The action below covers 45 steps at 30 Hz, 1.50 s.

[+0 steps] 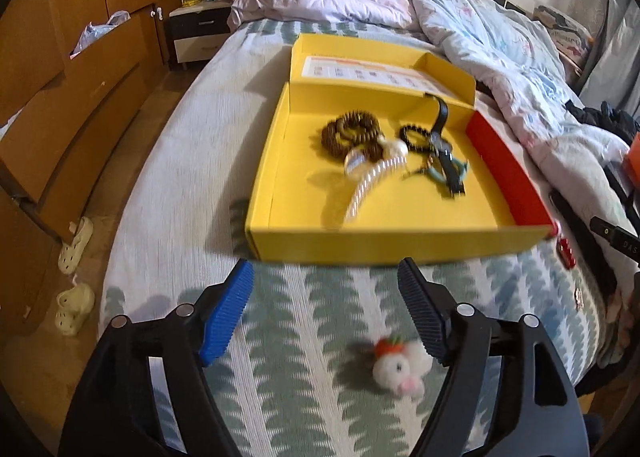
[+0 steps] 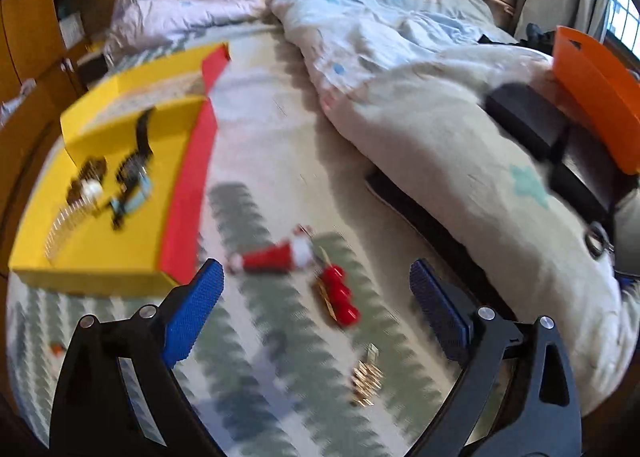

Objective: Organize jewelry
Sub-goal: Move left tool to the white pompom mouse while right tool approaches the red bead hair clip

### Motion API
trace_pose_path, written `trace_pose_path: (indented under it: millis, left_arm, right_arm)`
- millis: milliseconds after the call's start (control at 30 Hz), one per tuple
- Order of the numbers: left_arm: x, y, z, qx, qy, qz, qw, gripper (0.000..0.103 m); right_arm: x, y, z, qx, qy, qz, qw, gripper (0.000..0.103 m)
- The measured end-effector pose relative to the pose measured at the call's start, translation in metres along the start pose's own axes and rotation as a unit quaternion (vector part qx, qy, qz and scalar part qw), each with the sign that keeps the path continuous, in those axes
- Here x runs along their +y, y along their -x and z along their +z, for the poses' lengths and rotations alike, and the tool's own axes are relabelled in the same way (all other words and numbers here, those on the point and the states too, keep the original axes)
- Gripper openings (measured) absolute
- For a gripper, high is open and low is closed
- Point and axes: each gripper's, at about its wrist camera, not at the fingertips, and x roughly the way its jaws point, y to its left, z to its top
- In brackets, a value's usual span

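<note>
A yellow box (image 1: 276,161) with a red side lies open on the bed; it also shows in the right wrist view (image 2: 96,257). Inside lie brown bead bracelets (image 1: 352,131), a pearl headband (image 1: 370,185), a black bead bracelet (image 1: 416,137) and a black strap (image 1: 446,153). My left gripper (image 1: 326,313) is open above the bedspread, with a fluffy white hair clip (image 1: 400,367) between its fingers. My right gripper (image 2: 316,309) is open over a red bead clip (image 2: 338,295), a red Santa clip (image 2: 276,255) and a gold clip (image 2: 366,377).
Rumpled duvets (image 1: 480,29) cover the bed's far side and right. A wooden wardrobe (image 1: 60,97) and slippers (image 1: 76,245) are left of the bed. An orange tray (image 2: 596,93) and a black case (image 2: 528,125) lie at the right.
</note>
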Motion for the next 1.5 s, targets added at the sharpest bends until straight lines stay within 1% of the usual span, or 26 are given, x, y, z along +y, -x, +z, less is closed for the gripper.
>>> trace_pose_path:
  millis: [67, 100, 200, 367, 467, 533, 567, 633, 700, 800, 867, 933, 1000, 1133, 1267, 1367, 1500]
  left_arm:
    - [-0.001, 0.0, -0.011, 0.006, -0.001, -0.005, 1.0, 0.074]
    - [-0.001, 0.0, -0.015, 0.008, -0.002, -0.008, 0.9999, 0.074]
    - [-0.003, -0.002, -0.029, 0.014, -0.005, -0.012, 0.9998, 0.074]
    - [-0.02, -0.007, -0.045, 0.028, -0.029, -0.02, 0.999, 0.074]
    - [-0.031, -0.009, -0.052, 0.032, -0.046, -0.018, 0.9982, 0.074]
    - [-0.035, -0.013, -0.055, 0.039, -0.053, -0.009, 0.9978, 0.074]
    - [-0.037, -0.017, -0.055, 0.043, -0.055, 0.003, 0.9975, 0.074]
    - [-0.039, -0.021, -0.058, 0.045, -0.055, 0.009, 0.9974, 0.074]
    - [-0.039, -0.026, -0.061, 0.057, -0.052, 0.005, 0.997, 0.074]
    - [-0.04, -0.033, -0.064, 0.075, -0.045, -0.007, 0.9962, 0.074]
    - [-0.042, -0.037, -0.066, 0.081, -0.047, -0.006, 0.9956, 0.074]
    - [-0.043, -0.04, -0.067, 0.085, -0.047, -0.005, 0.9953, 0.074]
    - [-0.044, -0.044, -0.068, 0.091, -0.045, -0.01, 0.9948, 0.074]
    - [-0.045, -0.048, -0.068, 0.098, -0.042, -0.016, 0.9942, 0.074]
    - [-0.046, -0.051, -0.068, 0.101, -0.038, -0.022, 0.9939, 0.074]
    - [-0.05, -0.05, -0.066, 0.101, -0.037, -0.03, 0.9937, 0.074]
    - [-0.056, -0.048, -0.064, 0.097, -0.043, -0.039, 0.9936, 0.074]
  right_arm:
    - [-0.008, -0.001, -0.011, 0.012, 0.002, -0.008, 1.0, 0.095]
    - [-0.01, -0.002, -0.015, 0.017, 0.001, -0.004, 1.0, 0.095]
    - [-0.018, -0.016, -0.022, 0.049, -0.005, 0.006, 0.999, 0.095]
    - [-0.02, -0.026, -0.023, 0.07, -0.017, 0.009, 0.997, 0.095]
    - [-0.02, -0.027, -0.023, 0.069, -0.023, 0.032, 0.997, 0.095]
    - [-0.021, -0.034, -0.025, 0.083, -0.027, 0.032, 0.996, 0.095]
    - [-0.022, -0.036, -0.025, 0.084, -0.028, 0.033, 0.996, 0.093]
    - [-0.025, -0.043, -0.025, 0.092, -0.037, 0.034, 0.994, 0.093]
    - [-0.026, -0.05, -0.025, 0.105, -0.037, 0.037, 0.993, 0.087]
    - [-0.027, -0.059, -0.024, 0.117, -0.042, 0.056, 0.991, 0.083]
    - [-0.025, -0.066, -0.023, 0.13, -0.035, 0.047, 0.99, 0.081]
    - [-0.025, -0.072, -0.021, 0.134, -0.034, 0.048, 0.989, 0.08]
    - [-0.024, -0.079, -0.02, 0.141, -0.034, 0.046, 0.988, 0.077]
    - [-0.024, -0.093, -0.018, 0.147, -0.028, 0.039, 0.988, 0.076]
    - [-0.023, -0.099, -0.017, 0.146, -0.026, 0.045, 0.988, 0.076]
    - [-0.023, -0.098, -0.014, 0.14, -0.027, 0.054, 0.988, 0.066]
    - [-0.022, -0.101, -0.013, 0.141, -0.027, 0.056, 0.988, 0.064]
